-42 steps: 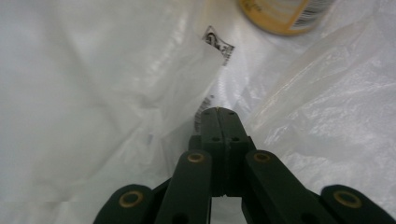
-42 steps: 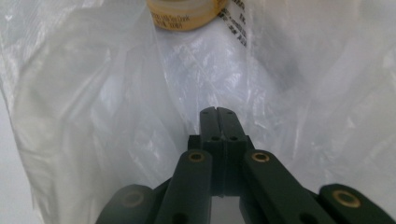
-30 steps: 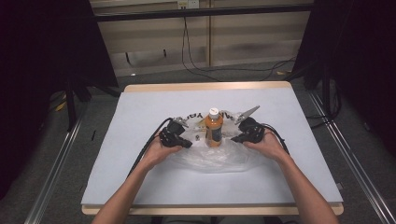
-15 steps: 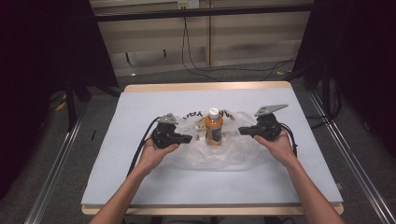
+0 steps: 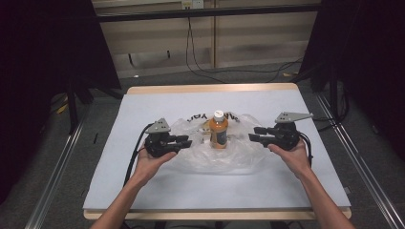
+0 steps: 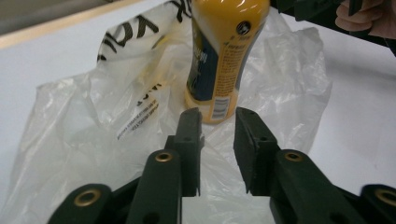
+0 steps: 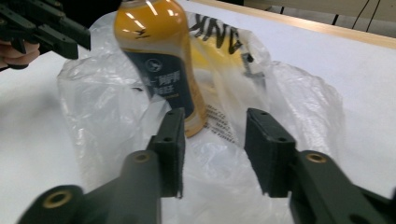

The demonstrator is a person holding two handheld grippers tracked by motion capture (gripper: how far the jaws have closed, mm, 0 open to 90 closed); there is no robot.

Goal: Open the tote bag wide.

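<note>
An orange drink bottle (image 5: 218, 130) with a white cap stands upright on a crumpled clear plastic bag (image 5: 224, 155) spread flat at the table's middle. My left gripper (image 5: 188, 140) hovers left of the bottle and points at it. Its jaws have just been opening and nothing is between them. My right gripper (image 5: 251, 135) hovers on the bottle's right, mirrored, its jaws also just opened and empty. In the left gripper view the bottle (image 6: 224, 51) stands beyond the parted jaws (image 6: 217, 114) over the bag (image 6: 79, 121). The right gripper view shows the bottle (image 7: 159, 56) ahead of its gripper (image 7: 215, 114).
The white table mat (image 5: 143, 186) has a wooden edge (image 5: 210, 88) at the back. Black cables (image 5: 136, 152) trail from both grippers toward the person. Dark drapes and metal rails flank the table.
Both grippers have drawn apart, away from the bottle and upward, leaving the bag lying flat. Their jaws were shut and now stand parted.
</note>
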